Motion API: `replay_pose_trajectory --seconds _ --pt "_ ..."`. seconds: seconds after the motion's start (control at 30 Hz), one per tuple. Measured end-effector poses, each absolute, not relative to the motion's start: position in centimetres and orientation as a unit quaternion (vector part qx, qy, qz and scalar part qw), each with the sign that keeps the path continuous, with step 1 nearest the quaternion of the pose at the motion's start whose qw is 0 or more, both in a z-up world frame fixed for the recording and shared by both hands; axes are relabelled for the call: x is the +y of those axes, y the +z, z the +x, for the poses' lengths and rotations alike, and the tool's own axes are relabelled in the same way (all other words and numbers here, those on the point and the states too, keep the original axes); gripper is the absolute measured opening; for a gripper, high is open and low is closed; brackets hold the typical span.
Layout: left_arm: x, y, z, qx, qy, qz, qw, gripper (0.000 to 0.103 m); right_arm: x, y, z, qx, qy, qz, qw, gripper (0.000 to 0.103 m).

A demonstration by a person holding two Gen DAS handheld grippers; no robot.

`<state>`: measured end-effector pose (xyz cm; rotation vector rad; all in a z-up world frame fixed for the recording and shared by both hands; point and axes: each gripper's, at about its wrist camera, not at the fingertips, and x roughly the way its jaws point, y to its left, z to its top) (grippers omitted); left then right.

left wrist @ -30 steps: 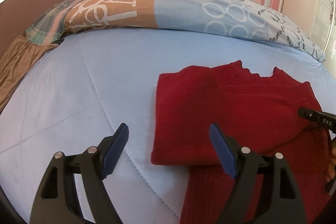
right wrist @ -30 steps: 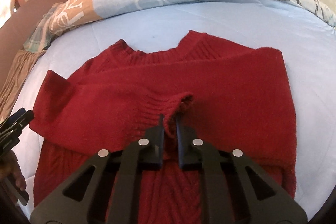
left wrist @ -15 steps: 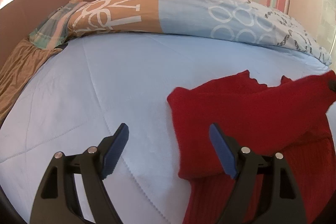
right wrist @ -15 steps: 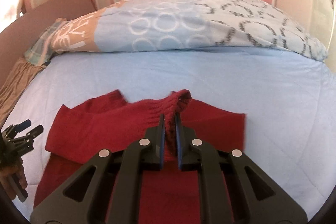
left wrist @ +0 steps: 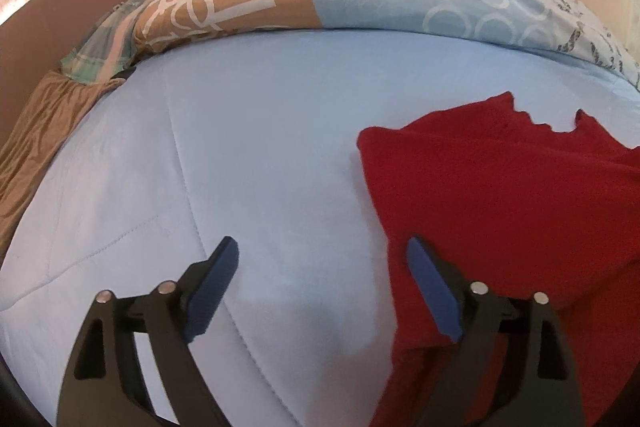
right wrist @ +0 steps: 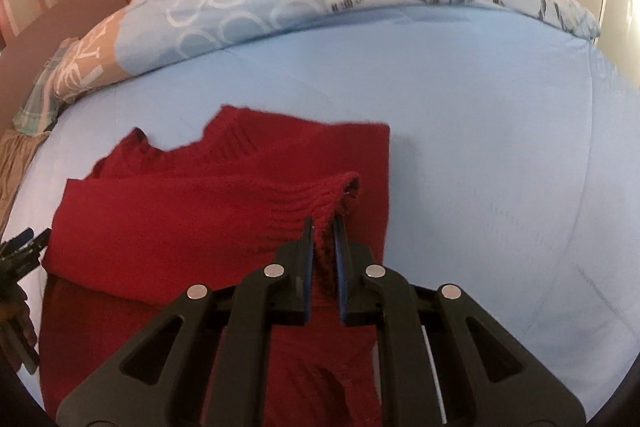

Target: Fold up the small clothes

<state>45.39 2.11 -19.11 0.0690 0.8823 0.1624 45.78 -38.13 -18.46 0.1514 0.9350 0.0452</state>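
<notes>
Now that the sleeve cuff [right wrist: 340, 195] has swung across to its right side, the red sweater [right wrist: 180, 211] on the blue bedspread [right wrist: 480, 131] looks half folded. Right gripper [right wrist: 322, 227] pinches the cuff; left gripper [left wrist: 320, 267] waits wide open, empty.

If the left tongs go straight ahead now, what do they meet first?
Probably the pale blue quilted bedspread: the open left tongs point over it, beside the red knitted sweater. Depth is unclear.

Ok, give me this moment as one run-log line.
task: fold red sweater | right tongs: shut on sleeve cuff | left tongs: open, empty, beside sweater | surface: blue bedspread
</notes>
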Motion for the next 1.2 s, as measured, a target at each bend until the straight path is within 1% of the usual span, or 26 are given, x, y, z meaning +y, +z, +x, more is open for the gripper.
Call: replay_pose_trajectory --seconds 0.13,0.17,0.2,0.23,0.27,0.3,0.33,0.43,0.53,0.67,0.77,0.83,1.0,1.2 --pt "2.4 -19.2 45.1 0.424 0.076 0.029 0.902 0.089 -38.0 -19.1 45.9 0.457 0.020 0.061 0.887 0.011" --pt "2.4 -19.2 45.0 0.423 0.075 0.029 0.903 0.089 -37.8 -19.0 45.9 0.456 0.017 0.053 0.888 0.014" --pt "2.4 -19.2 45.0 0.422 0.077 0.033 0.903 0.089 -37.6 -18.9 45.9 0.458 0.016 0.042 0.888 0.023" --pt "2.3 -19.2 44.9 0.421 0.077 0.036 0.903 0.089 -37.4 -18.8 45.9 0.461 0.017 0.039 0.886 0.028" --pt "2.2 -19.0 44.8 0.420 0.076 0.042 0.903 0.089 -37.1 -18.1 45.7 0.457 0.018 0.037 0.889 0.044" --pt "2.1 -18.8 44.7 0.419 0.074 0.043 0.904 0.089 -36.9 -17.7 45.5 0.450 0.018 0.033 0.892 0.063" --pt "2.0 -18.4 44.5 0.416 0.072 0.042 0.906 0.089 -36.3 -16.5 44.9 0.432 0.018 0.019 0.902 0.070" --pt "1.6 -16.8 43.8 0.401 0.066 0.038 0.913 0.089 -34.7 -14.5 43.9 0.408 0.034 -0.007 0.913 0.071" --pt "0.5 -15.3 43.1 0.389 0.052 0.041 0.919 0.089 -32.9 -12.9 42.9 0.390 0.051 -0.021 0.919 0.077" --pt "-1.2 -14.5 41.8 0.389 0.028 0.034 0.920 0.089 -31.1 -13.4 41.8 0.406 0.068 -0.015 0.911 0.077" --pt "-2.4 -14.0 39.1 0.383 0.007 0.047 0.922 0.089 -31.2 -14.0 39.4 0.416 0.069 -0.002 0.907 0.077" --pt "-2.6 -13.5 37.1 0.373 0.002 0.056 0.926 0.089 -31.7 -14.0 36.8 0.418 0.067 -0.010 0.906 0.077" --pt "-0.8 -12.3 29.7 0.352 0.006 0.055 0.934 0.089 -34.3 -12.8 27.2 0.404 0.052 -0.029 0.913 0.077" --pt "0.6 -12.3 20.7 0.346 0.028 0.078 0.934 0.089 -36.3 -11.8 17.3 0.393 0.014 -0.054 0.918 0.077"
